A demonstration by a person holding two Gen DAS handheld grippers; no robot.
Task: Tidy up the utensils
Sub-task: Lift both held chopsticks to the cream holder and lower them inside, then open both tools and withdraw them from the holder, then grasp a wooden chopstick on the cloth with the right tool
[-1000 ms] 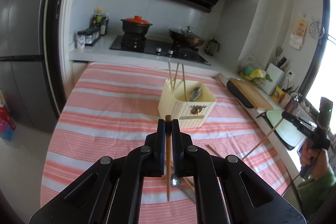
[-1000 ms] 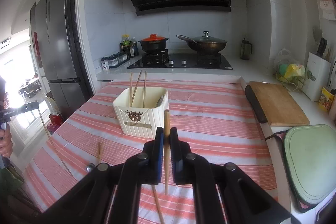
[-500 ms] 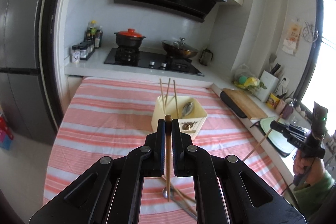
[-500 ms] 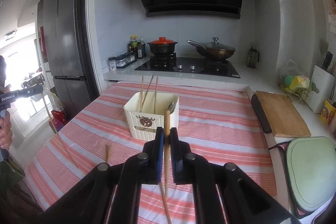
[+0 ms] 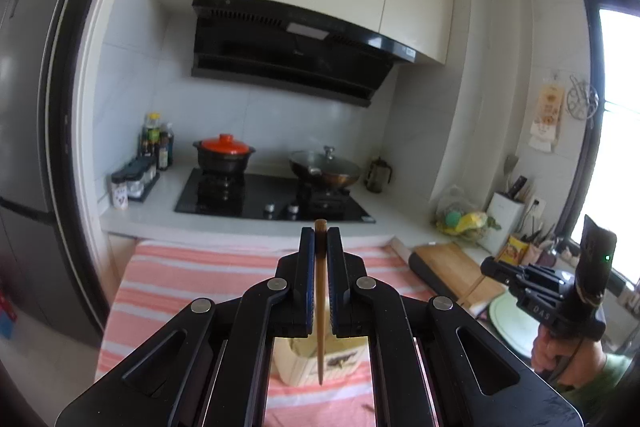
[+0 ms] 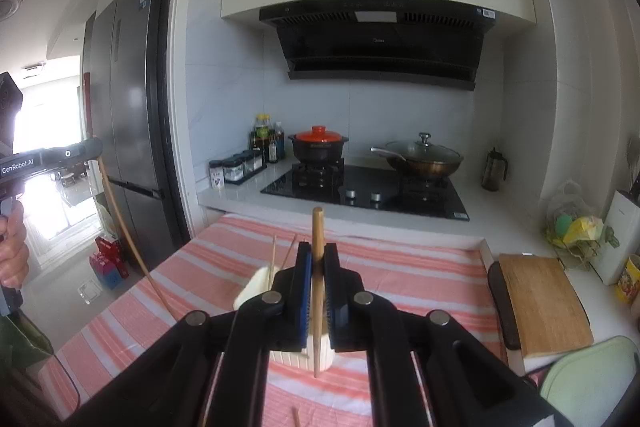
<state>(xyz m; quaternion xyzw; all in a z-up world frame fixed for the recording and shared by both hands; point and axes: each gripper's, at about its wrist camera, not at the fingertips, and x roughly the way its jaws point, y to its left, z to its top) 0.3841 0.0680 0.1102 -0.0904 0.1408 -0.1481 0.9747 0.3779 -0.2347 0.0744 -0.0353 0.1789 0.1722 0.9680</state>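
Note:
My left gripper (image 5: 320, 239) is shut on a wooden chopstick (image 5: 320, 307) that hangs point down in front of the cream utensil holder (image 5: 296, 363). My right gripper (image 6: 318, 255) is shut on another wooden chopstick (image 6: 317, 291), held upright over the same cream holder (image 6: 256, 287), which has chopsticks (image 6: 274, 251) standing in it. Both grippers are raised above the striped table, and their bodies hide most of the holder. The right gripper also shows in the left wrist view (image 5: 492, 267), and the left gripper in the right wrist view (image 6: 94, 149).
The table carries a pink and white striped cloth (image 6: 400, 267). A loose chopstick end (image 6: 296, 417) lies on it near me. A wooden cutting board (image 6: 540, 299) and a green board (image 6: 592, 379) lie to the right. The stove (image 6: 360, 183) with pots is behind.
Both grippers have risen and tilted upward with their chopsticks. The holder has dropped low in both views and is now mostly hidden behind the gripper bodies.

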